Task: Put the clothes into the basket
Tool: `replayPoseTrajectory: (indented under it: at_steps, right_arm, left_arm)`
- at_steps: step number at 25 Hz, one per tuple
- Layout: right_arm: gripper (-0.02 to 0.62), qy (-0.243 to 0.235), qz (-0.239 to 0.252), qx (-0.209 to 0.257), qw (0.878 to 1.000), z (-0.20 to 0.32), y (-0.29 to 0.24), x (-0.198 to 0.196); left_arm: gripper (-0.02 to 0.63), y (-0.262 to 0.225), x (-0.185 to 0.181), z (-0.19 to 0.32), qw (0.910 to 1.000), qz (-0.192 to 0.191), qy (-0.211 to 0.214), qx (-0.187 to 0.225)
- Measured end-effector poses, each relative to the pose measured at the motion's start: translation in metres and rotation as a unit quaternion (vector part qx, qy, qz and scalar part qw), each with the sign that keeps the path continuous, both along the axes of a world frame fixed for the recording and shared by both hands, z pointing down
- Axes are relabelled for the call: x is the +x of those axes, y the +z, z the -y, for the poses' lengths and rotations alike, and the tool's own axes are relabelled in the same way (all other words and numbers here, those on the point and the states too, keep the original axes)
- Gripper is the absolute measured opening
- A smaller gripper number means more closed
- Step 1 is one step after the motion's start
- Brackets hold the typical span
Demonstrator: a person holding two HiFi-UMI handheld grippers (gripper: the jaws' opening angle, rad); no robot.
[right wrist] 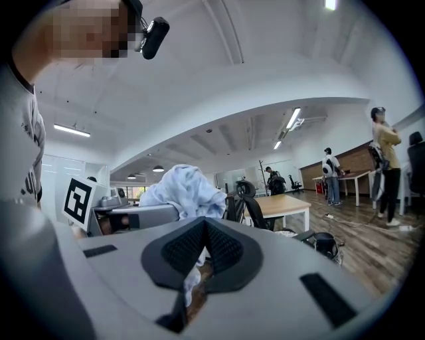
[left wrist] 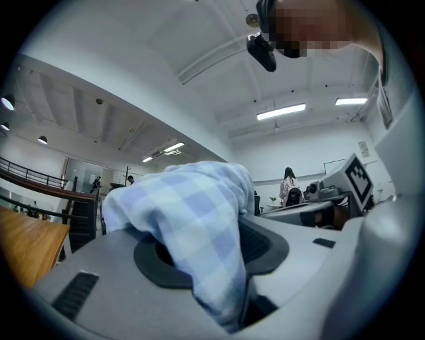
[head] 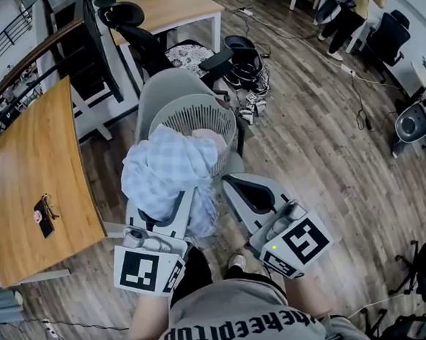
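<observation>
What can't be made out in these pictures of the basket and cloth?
Basket contents: head view, the checked cloth covers most.
Left gripper pad contact: left gripper view, cloth drapes over it.
Dark item on the wooden table: head view, too small.

A black office chair (head: 142,40) sits at a wooden desk (head: 174,3) on the plank floor (head: 329,156). A small dark device (head: 43,220) lies on the curved wooden worktop (head: 36,157).

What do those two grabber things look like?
The left gripper and right gripper are light grey plastic with black ribbed pads. Each carries a white cube with black square markers. The shirt is grey with black letters.
</observation>
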State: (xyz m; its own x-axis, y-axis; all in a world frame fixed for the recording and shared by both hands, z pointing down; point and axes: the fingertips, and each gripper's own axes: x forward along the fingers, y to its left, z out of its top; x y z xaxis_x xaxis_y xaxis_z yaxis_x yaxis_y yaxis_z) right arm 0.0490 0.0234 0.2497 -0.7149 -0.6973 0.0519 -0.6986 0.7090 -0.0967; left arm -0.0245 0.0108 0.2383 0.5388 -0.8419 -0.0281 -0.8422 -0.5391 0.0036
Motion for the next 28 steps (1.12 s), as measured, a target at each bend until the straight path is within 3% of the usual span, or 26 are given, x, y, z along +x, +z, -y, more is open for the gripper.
replayPoseTrajectory:
  at_steps: [28]
  right_arm:
    - [0.009,0.089,-0.011,-0.016,0.996,0.065,0.011,-0.061]
  left_arm:
    - [0.175,0.012,-0.054,0.08,0.9955,0.002,0.094,-0.014]
